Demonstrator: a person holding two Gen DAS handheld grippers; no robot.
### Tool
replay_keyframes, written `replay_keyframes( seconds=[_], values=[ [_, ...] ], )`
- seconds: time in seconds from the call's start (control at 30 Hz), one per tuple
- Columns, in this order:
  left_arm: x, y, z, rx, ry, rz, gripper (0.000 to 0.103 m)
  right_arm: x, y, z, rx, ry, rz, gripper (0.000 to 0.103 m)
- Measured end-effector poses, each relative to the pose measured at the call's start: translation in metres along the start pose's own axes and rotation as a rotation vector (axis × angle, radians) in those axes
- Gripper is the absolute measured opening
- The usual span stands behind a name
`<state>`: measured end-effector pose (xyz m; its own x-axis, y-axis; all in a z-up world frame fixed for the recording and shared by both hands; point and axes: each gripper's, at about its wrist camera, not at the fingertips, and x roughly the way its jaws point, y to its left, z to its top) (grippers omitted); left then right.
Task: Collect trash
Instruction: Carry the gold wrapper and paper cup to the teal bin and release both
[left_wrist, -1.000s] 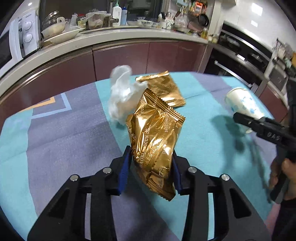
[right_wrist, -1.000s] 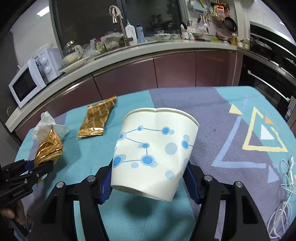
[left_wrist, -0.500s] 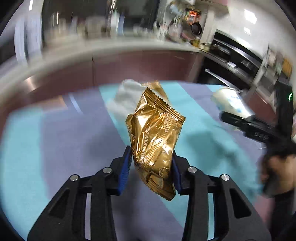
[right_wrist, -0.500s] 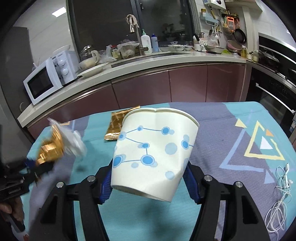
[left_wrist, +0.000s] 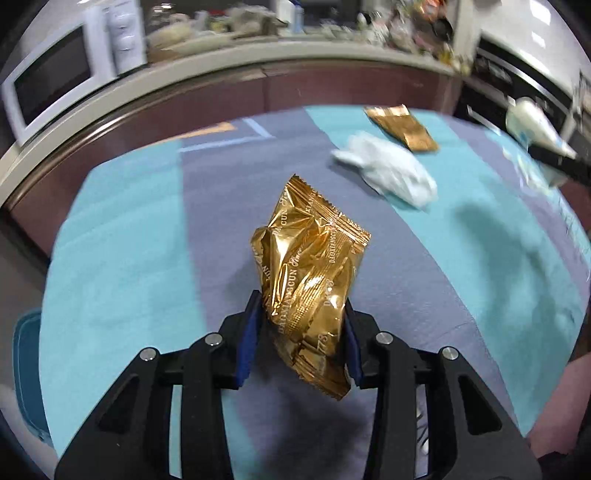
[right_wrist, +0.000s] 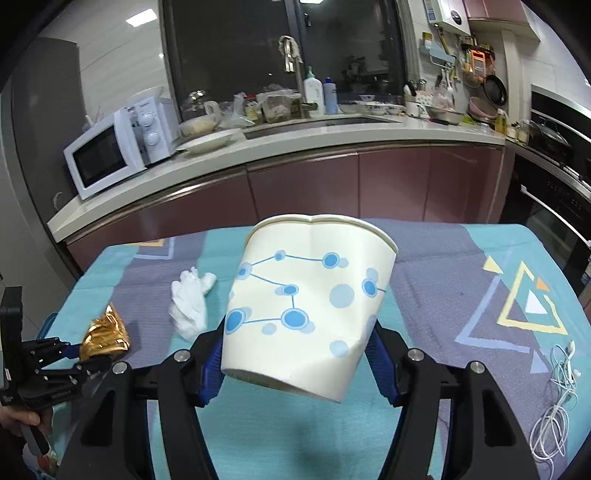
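Your left gripper (left_wrist: 301, 328) clamps the gold wrapper (left_wrist: 310, 280) above the table (left_wrist: 122, 258); your right gripper (right_wrist: 295, 360) grips the paper cup (right_wrist: 310, 302), lifted, its rim pointing away.

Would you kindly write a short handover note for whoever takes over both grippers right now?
Left gripper: fingers shut on a crumpled gold wrapper, held above the table.
Right gripper: fingers shut on a dented paper cup with blue dots, also lifted.
Done: both pieces are picked up; neither is binned yet, and no bin is clearly visible.
Left: a white tissue and a second gold wrapper lie on the cloth at the table's far side. The earphones are probably not trash.
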<state>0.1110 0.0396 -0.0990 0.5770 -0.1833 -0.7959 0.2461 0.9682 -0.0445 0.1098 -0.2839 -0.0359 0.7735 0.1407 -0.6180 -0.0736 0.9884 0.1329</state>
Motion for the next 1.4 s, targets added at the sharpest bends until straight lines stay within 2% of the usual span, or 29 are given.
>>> replay_keyframes(
  seconds=[0.33, 0.6, 0.77, 1.0, 1.2, 1.4],
  values=[
    [-0.076, 0.061, -0.026, -0.125, -0.14, 0.136, 0.04, -0.008, 0.073, 0.009, -0.117, -0.03, 0.131, 0.063],
    [-0.141, 0.126, -0.052, -0.249, -0.234, 0.278, 0.042, -0.011, 0.174, 0.008, -0.27, -0.028, 0.311, 0.063],
    [-0.167, 0.162, -0.075, -0.322, -0.25, 0.344, 0.042, -0.013, 0.247, 0.002, -0.371, -0.016, 0.439, 0.063],
    [-0.192, 0.206, -0.104, -0.405, -0.257, 0.434, 0.042, -0.015, 0.322, 0.003, -0.45, -0.002, 0.566, 0.063],
    [-0.197, 0.238, -0.123, -0.456, -0.238, 0.503, 0.042, -0.009, 0.376, 0.004, -0.517, 0.022, 0.638, 0.063],
    [-0.197, 0.27, -0.142, -0.517, -0.216, 0.532, 0.042, 0.012, 0.436, -0.006, -0.592, 0.091, 0.687, 0.063]
  ],
)
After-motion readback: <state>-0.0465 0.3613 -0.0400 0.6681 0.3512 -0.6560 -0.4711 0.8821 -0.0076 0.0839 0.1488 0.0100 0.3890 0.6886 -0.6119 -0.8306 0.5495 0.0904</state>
